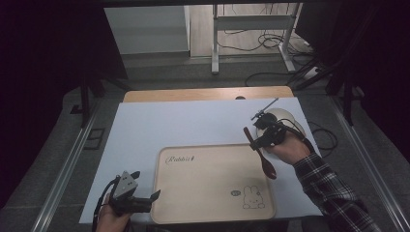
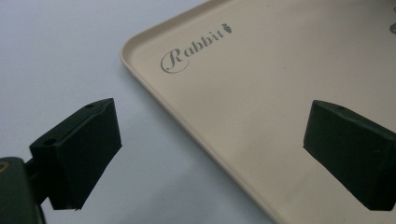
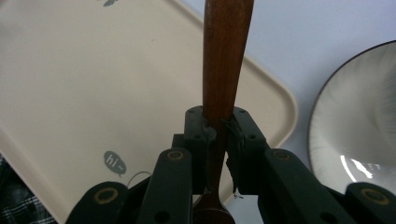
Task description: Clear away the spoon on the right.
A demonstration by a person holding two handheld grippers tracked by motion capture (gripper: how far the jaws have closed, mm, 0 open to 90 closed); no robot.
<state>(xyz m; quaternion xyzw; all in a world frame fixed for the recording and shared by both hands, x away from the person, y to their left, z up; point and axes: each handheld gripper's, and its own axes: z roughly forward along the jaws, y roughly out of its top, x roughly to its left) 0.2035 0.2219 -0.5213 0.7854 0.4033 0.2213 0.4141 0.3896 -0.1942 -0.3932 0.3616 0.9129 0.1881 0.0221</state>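
Observation:
A dark wooden spoon (image 1: 264, 160) hangs tilted over the right rim of the beige "Rabbit" tray (image 1: 203, 193), bowl end low and handle pointing up-left. My right gripper (image 1: 256, 141) is shut on its handle; in the right gripper view the jaws clamp the spoon (image 3: 225, 56) above the tray (image 3: 93, 84) corner. My left gripper (image 1: 146, 185) is open at the tray's near-left edge. In the left gripper view my left gripper (image 2: 212, 126) has its jaws wide apart and empty, one over the white sheet and one over the tray (image 2: 261, 93).
A white bowl with a dark rim (image 1: 286, 120) sits on the white sheet (image 1: 183, 125) just behind the right hand, and it lies right of the tray in the right gripper view (image 3: 359, 126). A wooden table edge (image 1: 203, 94) runs along the far side, with a stand and cables beyond.

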